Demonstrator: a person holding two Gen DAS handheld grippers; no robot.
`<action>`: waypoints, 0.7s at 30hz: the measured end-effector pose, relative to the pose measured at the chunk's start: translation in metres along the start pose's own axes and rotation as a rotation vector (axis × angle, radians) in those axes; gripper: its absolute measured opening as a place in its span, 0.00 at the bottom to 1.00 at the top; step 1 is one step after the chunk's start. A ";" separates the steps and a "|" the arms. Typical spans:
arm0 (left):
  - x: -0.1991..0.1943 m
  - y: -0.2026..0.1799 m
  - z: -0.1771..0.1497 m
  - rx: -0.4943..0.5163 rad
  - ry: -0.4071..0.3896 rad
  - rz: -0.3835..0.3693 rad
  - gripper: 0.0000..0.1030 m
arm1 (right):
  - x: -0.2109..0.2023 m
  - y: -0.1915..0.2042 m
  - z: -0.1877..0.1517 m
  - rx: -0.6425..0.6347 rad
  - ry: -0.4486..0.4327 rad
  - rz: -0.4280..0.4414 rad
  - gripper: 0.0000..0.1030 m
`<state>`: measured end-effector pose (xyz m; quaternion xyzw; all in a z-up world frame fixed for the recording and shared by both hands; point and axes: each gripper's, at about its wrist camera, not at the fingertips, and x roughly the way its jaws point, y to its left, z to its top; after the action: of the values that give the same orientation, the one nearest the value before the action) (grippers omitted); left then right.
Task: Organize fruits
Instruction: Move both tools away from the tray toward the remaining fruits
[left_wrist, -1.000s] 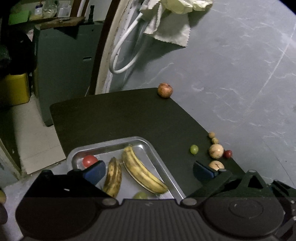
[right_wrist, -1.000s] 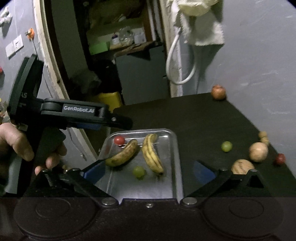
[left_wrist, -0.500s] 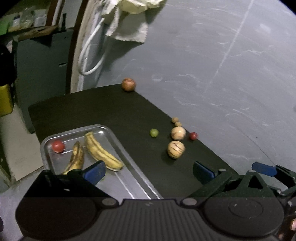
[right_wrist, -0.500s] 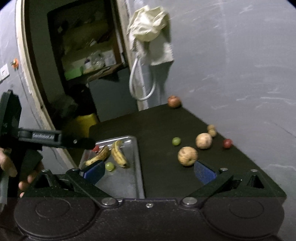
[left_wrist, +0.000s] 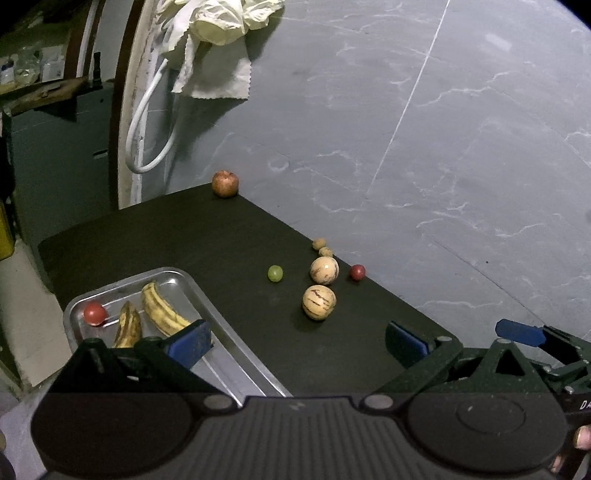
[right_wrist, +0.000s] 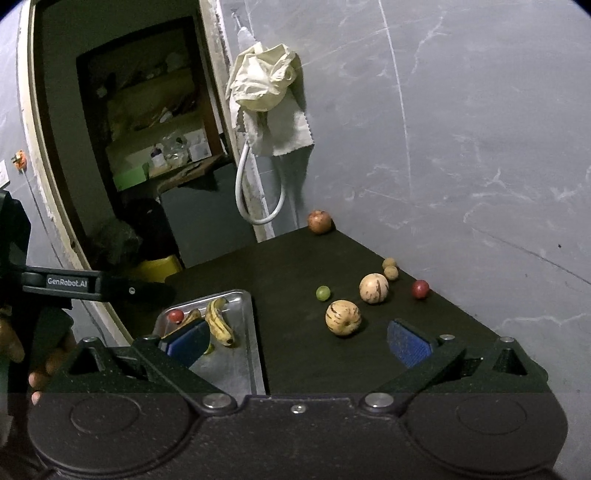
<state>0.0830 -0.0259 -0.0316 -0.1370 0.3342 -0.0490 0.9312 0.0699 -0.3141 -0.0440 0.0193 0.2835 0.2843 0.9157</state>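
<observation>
A steel tray (left_wrist: 192, 284) (right_wrist: 240, 358) on the dark table holds two bananas (left_wrist: 162, 310) (right_wrist: 219, 325) and a small red fruit (left_wrist: 95, 313) (right_wrist: 176, 315). Loose on the table lie two striped yellow melons (left_wrist: 319, 301) (right_wrist: 343, 318), a green grape (left_wrist: 275, 273) (right_wrist: 323, 293), a red cherry-sized fruit (left_wrist: 357, 272) (right_wrist: 420, 288), two small brown fruits (left_wrist: 322, 247) (right_wrist: 390, 268) and a pomegranate (left_wrist: 225, 183) (right_wrist: 319, 222) at the far corner. My left gripper (left_wrist: 295, 341) is open over the tray's near corner. My right gripper (right_wrist: 297, 345) is open, empty, short of the nearer melon.
A grey marbled wall (left_wrist: 406, 129) borders the table's right edge. A cloth (right_wrist: 266, 96) and white hose (right_wrist: 255, 195) hang by a doorway. A yellow bin (right_wrist: 159, 267) sits on the floor beyond. A hand (right_wrist: 22, 350) holds the left gripper's handle.
Both grippers have pulled back and swung right, so the loose fruits now sit mid-frame and the tray has slid toward the left. Neither gripper took hold of anything.
</observation>
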 end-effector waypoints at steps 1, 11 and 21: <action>0.001 0.001 0.002 0.001 0.003 -0.001 0.99 | 0.001 0.000 0.000 0.004 0.001 -0.003 0.99; 0.033 0.015 0.023 0.025 0.054 -0.031 0.99 | 0.029 0.004 -0.001 0.049 0.044 -0.044 0.99; 0.097 0.038 0.052 0.057 0.117 -0.086 0.99 | 0.075 0.005 0.006 0.077 0.100 -0.112 0.99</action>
<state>0.1912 0.0045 -0.0633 -0.1214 0.3805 -0.1065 0.9106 0.1210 -0.2698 -0.0763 0.0246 0.3402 0.2221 0.9134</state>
